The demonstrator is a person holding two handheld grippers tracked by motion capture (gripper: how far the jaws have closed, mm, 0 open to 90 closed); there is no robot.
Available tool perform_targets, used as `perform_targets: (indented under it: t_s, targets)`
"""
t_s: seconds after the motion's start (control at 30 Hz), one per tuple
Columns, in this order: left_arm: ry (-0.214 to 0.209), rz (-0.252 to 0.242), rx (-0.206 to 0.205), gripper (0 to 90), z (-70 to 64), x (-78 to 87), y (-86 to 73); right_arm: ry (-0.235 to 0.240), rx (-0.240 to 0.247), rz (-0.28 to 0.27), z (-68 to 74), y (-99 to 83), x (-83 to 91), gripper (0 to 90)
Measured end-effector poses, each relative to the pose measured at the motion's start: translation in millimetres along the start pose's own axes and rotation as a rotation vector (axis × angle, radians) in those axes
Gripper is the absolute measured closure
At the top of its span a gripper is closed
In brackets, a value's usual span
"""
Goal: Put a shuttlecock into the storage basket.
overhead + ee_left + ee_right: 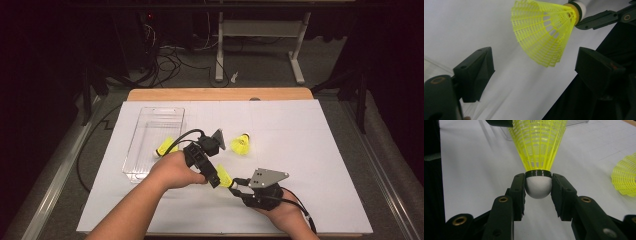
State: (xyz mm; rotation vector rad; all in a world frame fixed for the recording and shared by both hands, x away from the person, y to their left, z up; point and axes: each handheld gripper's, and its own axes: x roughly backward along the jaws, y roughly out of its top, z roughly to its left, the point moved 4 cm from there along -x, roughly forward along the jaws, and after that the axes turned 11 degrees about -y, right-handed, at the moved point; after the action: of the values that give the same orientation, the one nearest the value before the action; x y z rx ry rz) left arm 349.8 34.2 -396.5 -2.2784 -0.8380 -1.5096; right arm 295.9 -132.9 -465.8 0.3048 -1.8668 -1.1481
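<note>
Shuttlecock (pixel 538 157) cork clamped in right hand-held gripper (pixel 538 191) jaws.

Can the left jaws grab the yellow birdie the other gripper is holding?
Probably yes. The left gripper is open, and the shuttlecock skirt hangs just ahead between its jaws. The right gripper grips only the white cork end.

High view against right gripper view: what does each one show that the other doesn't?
High view alone: a shuttlecock lying in the clear tray, both hands, and the left gripper meeting the right gripper. Right gripper view alone: the jaws closed on the held shuttlecock's white cork. Both: the held shuttlecock, the loose shuttlecock on the white sheet, and the clear tray.
</note>
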Motion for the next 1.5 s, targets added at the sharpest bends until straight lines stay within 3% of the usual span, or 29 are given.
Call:
perform_targets:
  t_s: [0.27,0.37,0.47,1.3,1.5]
  targets:
    - [-0.039,0.01,-0.03,37.3,-3.8,-2.2,0.3,0.003,0.0,0.004,0.9,-0.5,-0.8,66.0]
    - [-0.037,0.0,-0.054,51.8,-4.7,-0.8,0.0,0.005,0.004,0.007,1.5,-0.8,-1.3,66.0]
    - [-0.044,0.02,-0.067,57.4,-6.1,-2.6,-0.5,0.005,0.001,0.007,1.8,-0.5,-1.9,66.0]
    - [-0.046,0.02,-0.114,88.2,-9.4,-5.5,1.1,0.002,-0.014,0.015,1.2,-0.8,-4.9,66.0]
    - [-0.043,0.021,-0.133,89.9,-10.2,-6.2,0.7,0.005,-0.014,0.017,1.3,-1.7,-5.7,65.9]
